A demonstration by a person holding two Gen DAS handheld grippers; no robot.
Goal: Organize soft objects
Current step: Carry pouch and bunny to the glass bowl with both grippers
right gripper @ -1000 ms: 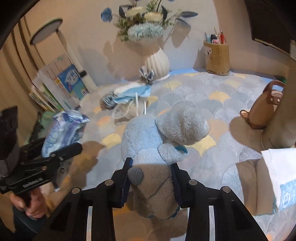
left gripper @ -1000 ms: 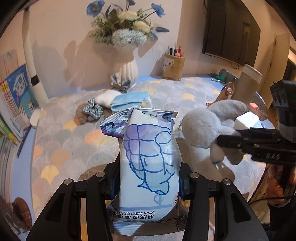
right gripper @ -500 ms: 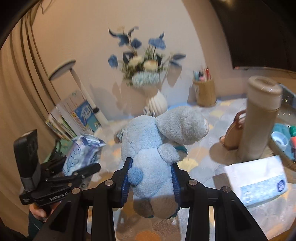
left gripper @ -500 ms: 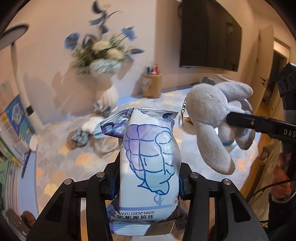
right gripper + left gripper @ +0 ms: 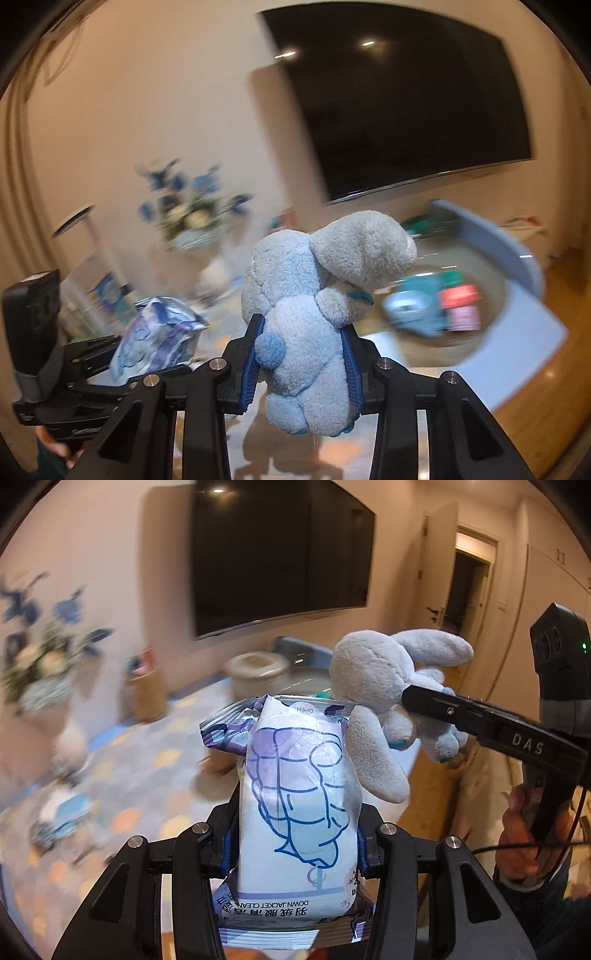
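Compared with a second ago, both items have been lifted well clear of the desk [image 5: 155, 775] and swung toward the TV [image 5: 280, 554] side. The wipes pack [image 5: 299, 812] is clamped in the left gripper [image 5: 295, 843], the plush toy [image 5: 306, 325] squeezed in the right gripper [image 5: 299, 363].

Ahead and left of the left gripper [image 5: 295, 843], the scallop-patterned bench [image 5: 147, 775] carries a blurred white flower vase [image 5: 72, 738], a woven pen holder [image 5: 146, 696] and a blue cloth heap [image 5: 62, 812].
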